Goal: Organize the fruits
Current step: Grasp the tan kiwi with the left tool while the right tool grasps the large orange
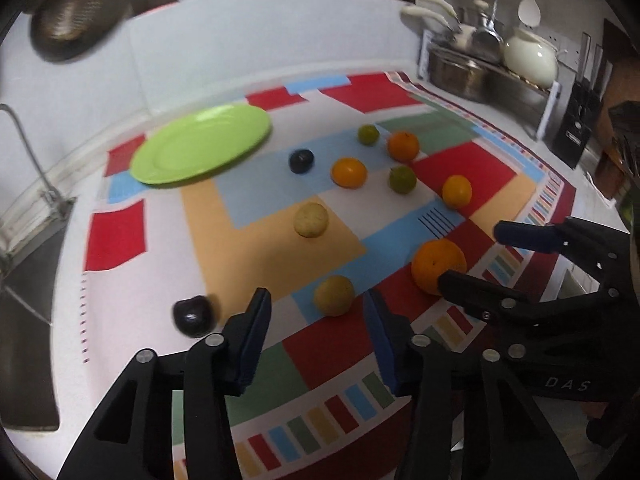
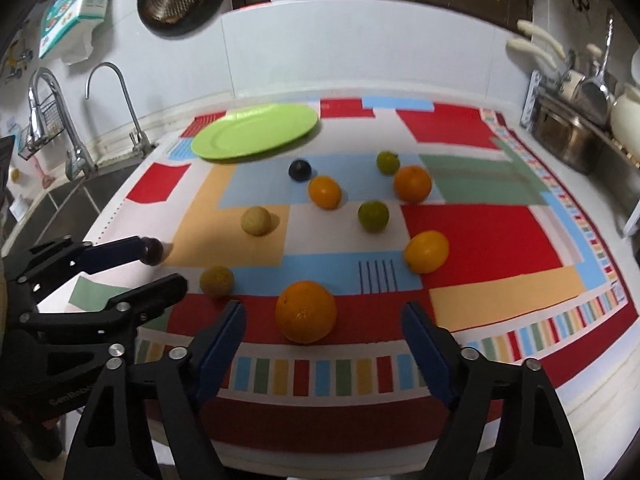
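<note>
Both hand-held grippers wide open, fruit loose on the desk!

The right hand-held gripper [image 2: 322, 344] hangs with jaws spread and empty, the big orange [image 2: 306, 311] dead ahead between its fingers, just beyond the tips. The left hand-held gripper [image 1: 318, 340] is parted and empty too, a yellowish fruit [image 1: 334, 295] straight ahead between its jaws and a dark plum [image 1: 193, 316] off to its left. The green plate [image 2: 256, 131] sits bare at the far side of the patterned cloth [image 2: 480, 236], well apart from both. The right looks best lined up; round fruit, so no axis to fuss over.
</note>
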{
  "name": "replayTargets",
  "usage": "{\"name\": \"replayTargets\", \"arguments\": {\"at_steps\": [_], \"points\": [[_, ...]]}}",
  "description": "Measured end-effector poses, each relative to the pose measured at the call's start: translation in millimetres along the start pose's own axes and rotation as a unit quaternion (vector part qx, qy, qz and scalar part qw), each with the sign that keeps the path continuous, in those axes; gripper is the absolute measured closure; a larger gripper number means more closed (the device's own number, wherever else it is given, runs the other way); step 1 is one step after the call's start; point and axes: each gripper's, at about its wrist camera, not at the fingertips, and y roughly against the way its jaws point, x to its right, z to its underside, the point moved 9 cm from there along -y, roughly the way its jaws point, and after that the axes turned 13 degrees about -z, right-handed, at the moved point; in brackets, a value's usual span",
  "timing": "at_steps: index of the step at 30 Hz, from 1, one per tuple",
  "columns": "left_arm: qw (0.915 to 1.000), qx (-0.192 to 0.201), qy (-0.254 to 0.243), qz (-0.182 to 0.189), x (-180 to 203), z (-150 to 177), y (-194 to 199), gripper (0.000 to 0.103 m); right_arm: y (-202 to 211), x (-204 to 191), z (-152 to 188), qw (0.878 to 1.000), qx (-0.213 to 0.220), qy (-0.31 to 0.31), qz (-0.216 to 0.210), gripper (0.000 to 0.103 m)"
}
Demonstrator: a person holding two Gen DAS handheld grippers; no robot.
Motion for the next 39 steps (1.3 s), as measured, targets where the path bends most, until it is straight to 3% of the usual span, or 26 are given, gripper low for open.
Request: {"name": "replayTargets", "arguments": {"at_steps": [8, 22, 31, 39], "points": [[0.9989, -0.031, -0.016, 0.03, 11.5, 2.4, -21.2, 0.061, -19.1, 2.7, 7.1, 0.999, -0.037, -0.018, -0.024, 0.043], [0.9974, -0.049, -0.021, 0.048, 15.6, 3.1, -37.5, 0.075, -36.9, -0.2, 7.4, 0.996, -0.071, -0.018, -0.059, 0.06], [0.9974, -0.046, -0.018, 0.053, 13.2, 0.0, -37.5, 0.076, -39.0, 1.0, 6.0, 0.995, -0.076, -0.019, -0.061, 0.062], [0.9991, -0.023, -0.011, 0.035, 0.7, -10.2, -29.2, 0.076, -35.0, -2.1, -6.0, 0.996, -0.06, -0.009, -0.059, 0.062]]}}
